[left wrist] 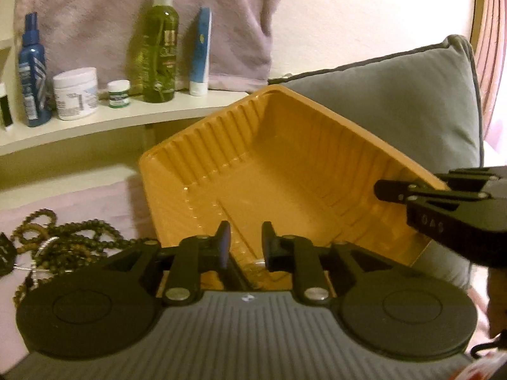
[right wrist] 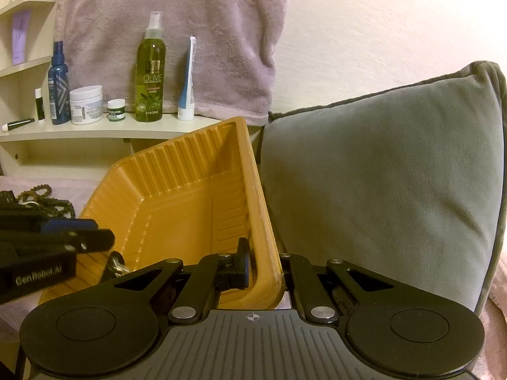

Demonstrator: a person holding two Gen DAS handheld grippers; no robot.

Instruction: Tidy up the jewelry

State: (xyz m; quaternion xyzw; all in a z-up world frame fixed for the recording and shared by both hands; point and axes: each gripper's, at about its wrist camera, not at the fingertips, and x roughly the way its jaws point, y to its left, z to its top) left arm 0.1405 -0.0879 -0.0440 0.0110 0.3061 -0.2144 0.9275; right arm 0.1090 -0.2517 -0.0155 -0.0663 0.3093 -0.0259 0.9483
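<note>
Ribbed orange plastic tray: tilted, rim clamped by right tool for loading. Left tool: narrowly parted, empty, above tray floor. Dark beaded necklaces: beside, on bed.

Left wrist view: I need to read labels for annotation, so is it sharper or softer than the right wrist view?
Left wrist view: softer, the green bottle label smeared unreadable. Right wrist view: crisper, "OLIVE" legible on that bottle; both bow the shelf through fisheye distortion.

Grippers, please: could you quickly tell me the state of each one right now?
Left gripper: open, nothing between its fingers, over the orange tray.
Right gripper: closed on the orange tray's rim, holding it tilted.
</note>
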